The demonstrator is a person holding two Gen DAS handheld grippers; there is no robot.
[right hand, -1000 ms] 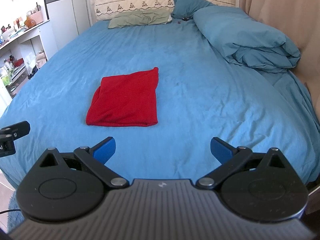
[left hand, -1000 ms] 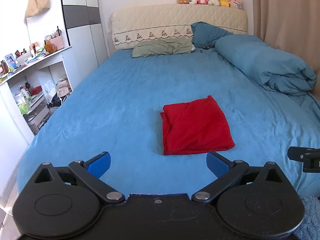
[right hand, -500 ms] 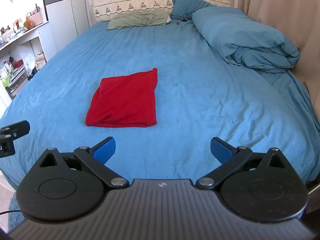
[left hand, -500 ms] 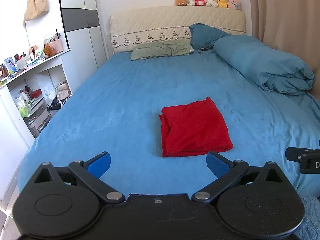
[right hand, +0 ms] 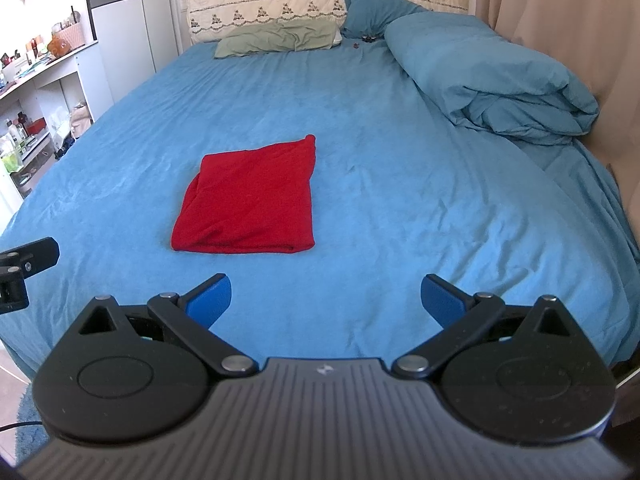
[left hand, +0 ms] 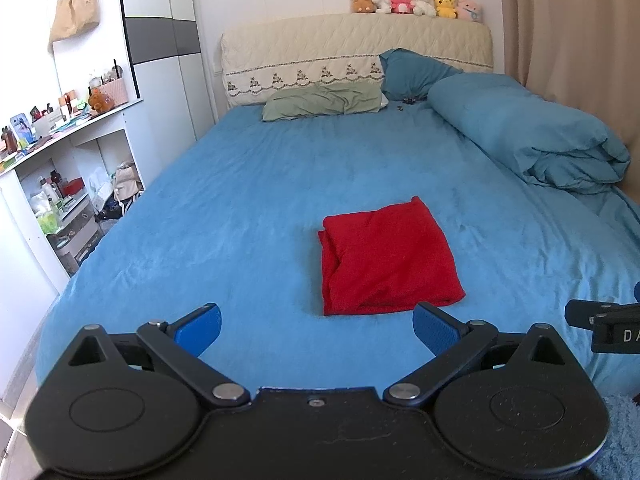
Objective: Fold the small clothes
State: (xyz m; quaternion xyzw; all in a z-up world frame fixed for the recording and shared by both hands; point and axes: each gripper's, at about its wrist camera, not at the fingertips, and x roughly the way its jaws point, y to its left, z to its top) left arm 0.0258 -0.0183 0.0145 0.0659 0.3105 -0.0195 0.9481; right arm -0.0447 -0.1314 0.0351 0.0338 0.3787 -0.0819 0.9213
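A red garment lies folded into a small rectangle on the blue bed sheet; it also shows in the right wrist view. My left gripper is open and empty, held above the foot of the bed, short of the garment. My right gripper is open and empty, also near the foot of the bed, with the garment ahead and to its left. Neither gripper touches the cloth.
A rolled blue duvet lies along the right side. A green pillow and a blue pillow lie at the headboard. White shelves with clutter stand left of the bed. A beige curtain hangs at the right.
Both grippers have drawn back slightly and risen, so the garment looks a little farther away. The garment has not moved and both grippers stay open.
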